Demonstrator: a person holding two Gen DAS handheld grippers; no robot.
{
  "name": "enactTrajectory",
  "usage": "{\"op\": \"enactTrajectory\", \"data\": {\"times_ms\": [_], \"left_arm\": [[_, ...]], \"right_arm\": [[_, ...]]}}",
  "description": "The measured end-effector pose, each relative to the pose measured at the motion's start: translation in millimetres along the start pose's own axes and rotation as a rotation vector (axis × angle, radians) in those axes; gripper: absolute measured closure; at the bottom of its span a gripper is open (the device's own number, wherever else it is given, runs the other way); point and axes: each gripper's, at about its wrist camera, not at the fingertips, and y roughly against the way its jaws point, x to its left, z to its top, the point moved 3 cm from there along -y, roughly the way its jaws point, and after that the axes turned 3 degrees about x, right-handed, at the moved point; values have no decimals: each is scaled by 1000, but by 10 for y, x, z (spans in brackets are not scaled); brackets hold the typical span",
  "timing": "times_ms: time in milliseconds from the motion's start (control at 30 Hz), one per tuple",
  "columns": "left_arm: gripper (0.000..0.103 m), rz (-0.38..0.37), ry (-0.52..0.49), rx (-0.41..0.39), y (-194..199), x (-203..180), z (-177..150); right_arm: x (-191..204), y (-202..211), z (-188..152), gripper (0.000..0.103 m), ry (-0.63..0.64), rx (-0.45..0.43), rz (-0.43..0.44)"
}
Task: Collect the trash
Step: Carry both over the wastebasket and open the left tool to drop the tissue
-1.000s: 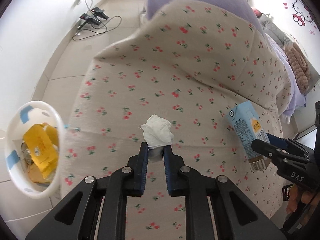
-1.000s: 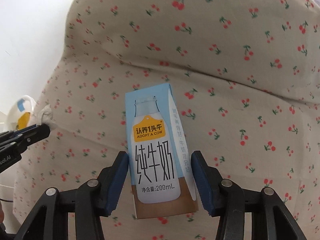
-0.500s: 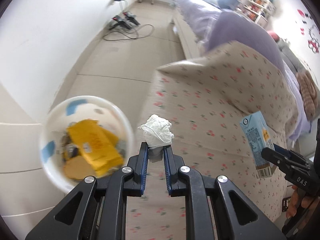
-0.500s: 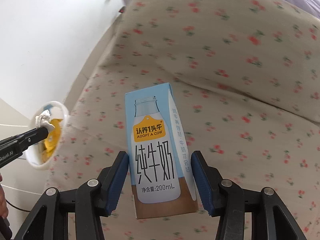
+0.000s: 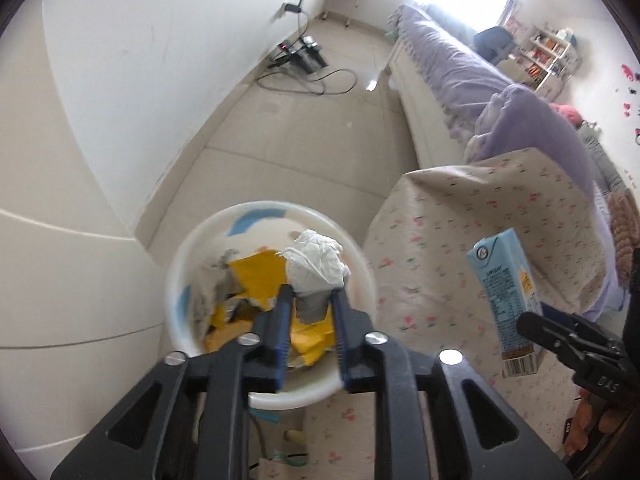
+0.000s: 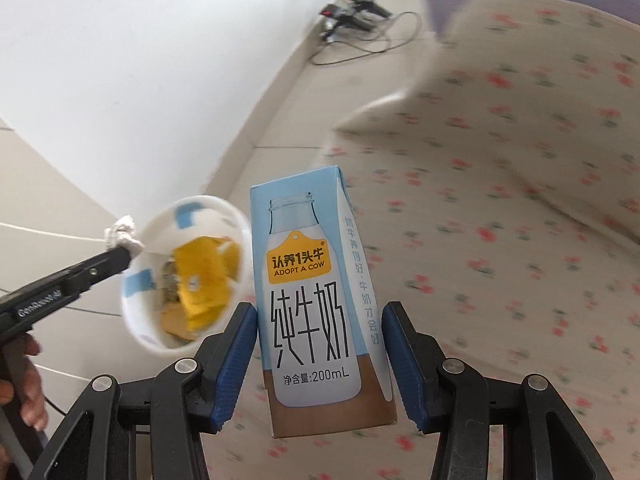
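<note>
White plastic, with blue patches on the inner wall: that is the waste bin (image 5: 188,276) at the left, standing on pale floor tiles (image 5: 304,136) just beside the corner of the cherry-print bedspread (image 5: 460,240). Yellow wrappers (image 5: 260,280) and grey scraps lie in it. The bin's rim nearly touches the bedspread's edge on one side, and cream cupboard panels (image 5: 68,288) stand close on the other. Beyond the bin the floor runs open to the far wall, where cables (image 5: 316,80) lie in a loop.

The left gripper (image 5: 310,298) hangs over the bin's mouth, its blue pads pinching the crumpled white tissue (image 5: 316,264) by its lower end. In the right wrist view that tissue (image 6: 122,236) sits at the bin's near rim.

Further right, the right gripper (image 6: 320,344) is clamped on the blue milk carton (image 6: 316,288), upright, held in the air over the bedspread and just beside the bin.

A second ago the left gripper was above the bedspread with the bin off at the left edge of its view; half a second ago the bin had come closer in; now the tissue is over the opening. The carton has travelled from mid-bed to the bed's corner, and the grip on both things is unchanged.
</note>
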Motion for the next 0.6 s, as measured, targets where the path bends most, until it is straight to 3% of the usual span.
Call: {"op": "enactTrajectory", "data": {"times_ms": [33, 67, 100, 300, 600], "left_arm": [[60, 20, 3, 3, -5, 40, -7], [43, 35, 6, 3, -2, 76, -14], [34, 50, 10, -4, 19, 117, -23], [19, 111, 37, -17, 148, 334, -60], [12, 138, 69, -39, 294, 530, -110]], "right_arm": [[39, -33, 12, 47, 5, 2, 7], [97, -74, 29, 47, 9, 5, 15], [160, -119, 44, 47, 13, 9, 24], [432, -376, 132, 47, 20, 24, 66], [682, -647, 201, 46, 21, 41, 119]]}}
